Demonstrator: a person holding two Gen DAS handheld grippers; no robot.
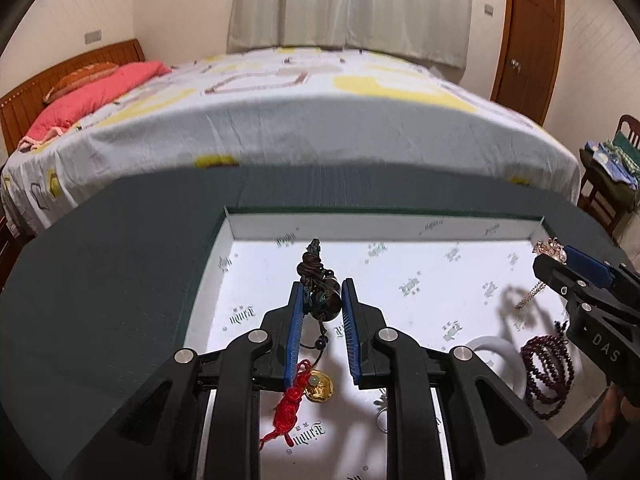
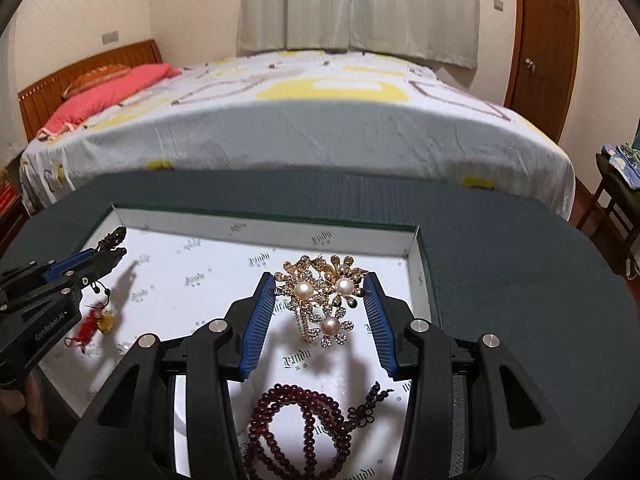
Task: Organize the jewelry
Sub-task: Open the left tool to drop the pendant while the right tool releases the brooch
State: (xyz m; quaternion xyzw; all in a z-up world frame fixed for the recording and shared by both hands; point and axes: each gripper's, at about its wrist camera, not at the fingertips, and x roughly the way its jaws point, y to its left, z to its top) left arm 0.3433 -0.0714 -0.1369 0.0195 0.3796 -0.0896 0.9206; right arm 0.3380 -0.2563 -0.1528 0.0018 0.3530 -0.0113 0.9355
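My left gripper [image 1: 322, 285] is shut on a dark beaded charm [image 1: 325, 307] with a knotted cord. A red knot [image 1: 290, 402] and a gold ingot [image 1: 319, 389] dangle from it above the white box tray [image 1: 400, 233]. My right gripper [image 2: 318, 278] is shut on a gold flower brooch [image 2: 320, 298] with three pearls, held over the tray's right half [image 2: 280, 227]. A dark red bead bracelet [image 2: 298, 424] lies in the tray beneath it. Each gripper shows in the other's view: the right one [image 1: 560, 258] at the right edge, the left one [image 2: 116, 254] at the left edge.
The tray sits on a dark grey-green table [image 1: 120, 264]. A white bangle [image 1: 510, 360] and a small ring [image 1: 382, 416] also lie in it. Beyond the table stand a bed [image 1: 304, 120], a chair with clothes [image 1: 616, 168] at right and a wooden door [image 1: 528, 32].
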